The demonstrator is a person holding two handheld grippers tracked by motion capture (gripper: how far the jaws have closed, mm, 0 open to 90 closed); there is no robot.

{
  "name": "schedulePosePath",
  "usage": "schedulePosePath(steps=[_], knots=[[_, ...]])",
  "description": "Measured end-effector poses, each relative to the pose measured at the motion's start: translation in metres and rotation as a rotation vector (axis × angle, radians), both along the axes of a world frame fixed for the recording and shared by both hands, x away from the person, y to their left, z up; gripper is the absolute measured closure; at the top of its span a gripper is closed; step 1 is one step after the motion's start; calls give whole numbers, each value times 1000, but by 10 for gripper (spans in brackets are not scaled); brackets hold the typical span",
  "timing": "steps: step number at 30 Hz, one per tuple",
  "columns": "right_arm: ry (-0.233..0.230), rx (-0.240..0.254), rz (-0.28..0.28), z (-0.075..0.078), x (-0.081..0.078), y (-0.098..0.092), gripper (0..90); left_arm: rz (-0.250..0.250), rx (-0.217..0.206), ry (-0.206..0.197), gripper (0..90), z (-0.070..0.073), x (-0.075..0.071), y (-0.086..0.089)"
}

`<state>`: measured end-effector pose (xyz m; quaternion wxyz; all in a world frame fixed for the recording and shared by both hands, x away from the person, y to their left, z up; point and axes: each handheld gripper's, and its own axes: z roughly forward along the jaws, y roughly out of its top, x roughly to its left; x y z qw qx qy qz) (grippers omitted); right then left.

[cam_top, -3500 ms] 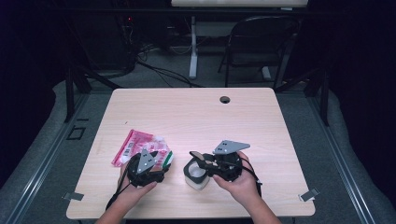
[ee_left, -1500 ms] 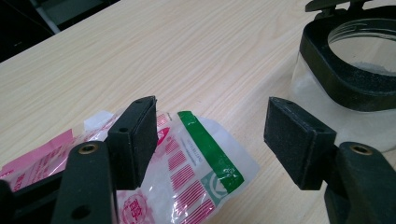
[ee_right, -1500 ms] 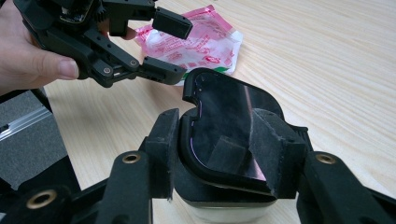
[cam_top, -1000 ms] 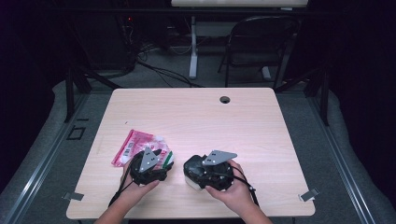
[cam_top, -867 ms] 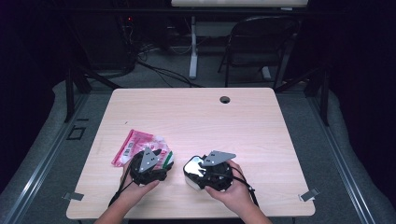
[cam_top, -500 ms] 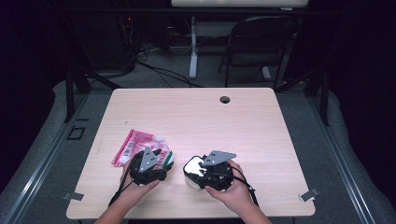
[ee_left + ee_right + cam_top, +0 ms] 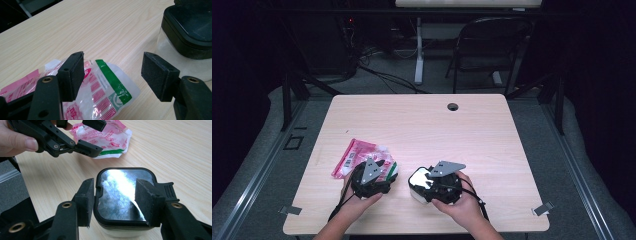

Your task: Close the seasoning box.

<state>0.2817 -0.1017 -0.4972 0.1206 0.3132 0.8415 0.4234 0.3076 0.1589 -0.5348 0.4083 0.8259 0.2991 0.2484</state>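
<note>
A light wood worktop (image 7: 452, 135) spans the middle of the high view, with a round cable hole (image 7: 453, 106) near its far edge. A dark folding chair (image 7: 484, 47) stands behind it at the upper centre of the frame.

In the lower centre of the high view, the right gripper (image 7: 432, 184) sits in the person's right hand (image 7: 464, 205), and in the right gripper view its jaws stand spread over a clear container with a black-rimmed lid (image 7: 123, 192), one jaw beside each side of the lid; whether the pads touch it cannot be told. The container rests upright on the worktop, lower centre of the frame.

Left of it in the high view, the left gripper (image 7: 374, 175) is held in the left hand (image 7: 357, 202). In the left gripper view its jaws are wide apart above a pink, white and green plastic packet (image 7: 100, 92), which lies flat on the worktop at the lower left of that frame, with the container (image 7: 187, 40) at the upper right, near the packet but apart from it.
</note>
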Motion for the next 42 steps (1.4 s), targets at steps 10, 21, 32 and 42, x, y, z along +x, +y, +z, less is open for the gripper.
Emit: schedulePosePath(steps=[10,21,32,42], knots=[[0,12,-13,1,1,-3,492,0,-4,1,349,1,0,1],[-7,32,-52,5,7,-16,486,-3,-12,-4,348,4,0,1],[-9,64,-156,8,16,-47,479,-10,-26,-8,348,6,4,0],[5,63,-272,0,24,-77,469,-5,-44,2,348,7,11,2]])
